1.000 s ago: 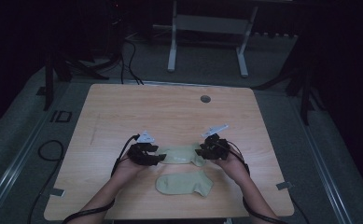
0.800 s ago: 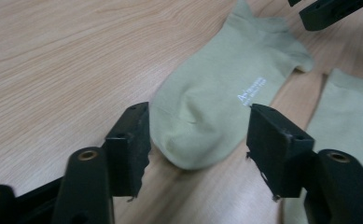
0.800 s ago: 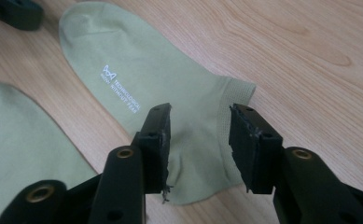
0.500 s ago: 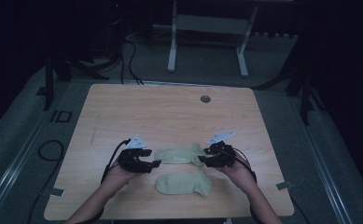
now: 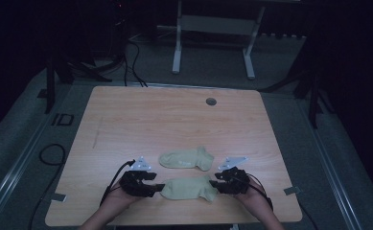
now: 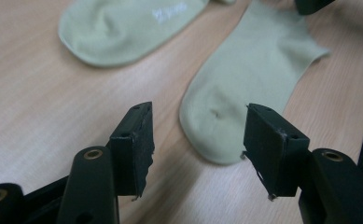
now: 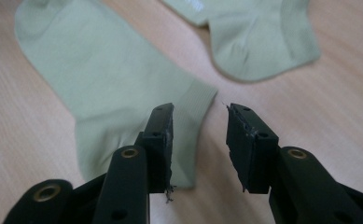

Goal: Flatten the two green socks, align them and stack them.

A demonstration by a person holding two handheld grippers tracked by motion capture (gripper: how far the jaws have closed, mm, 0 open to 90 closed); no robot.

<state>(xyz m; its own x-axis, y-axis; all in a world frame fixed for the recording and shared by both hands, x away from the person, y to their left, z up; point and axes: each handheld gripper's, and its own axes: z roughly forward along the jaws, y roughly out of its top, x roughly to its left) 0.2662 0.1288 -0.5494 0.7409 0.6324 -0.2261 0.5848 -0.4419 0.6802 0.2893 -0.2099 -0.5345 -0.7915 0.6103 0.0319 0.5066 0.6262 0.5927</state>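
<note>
Pale green cotton sock [image 5: 189, 188] lying lengthwise between grippers on wooden bench [image 5: 174, 120]: toe facing left gripper [image 5: 156, 186], cuff at right gripper [image 5: 215, 183]. Both half open, holding nothing; jaws just closing slightly.

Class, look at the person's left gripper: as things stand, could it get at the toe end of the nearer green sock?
Probably yes. The left gripper has open jaws aimed at the toe of the nearer sock, which lies flat on the table with nothing between them.
</note>
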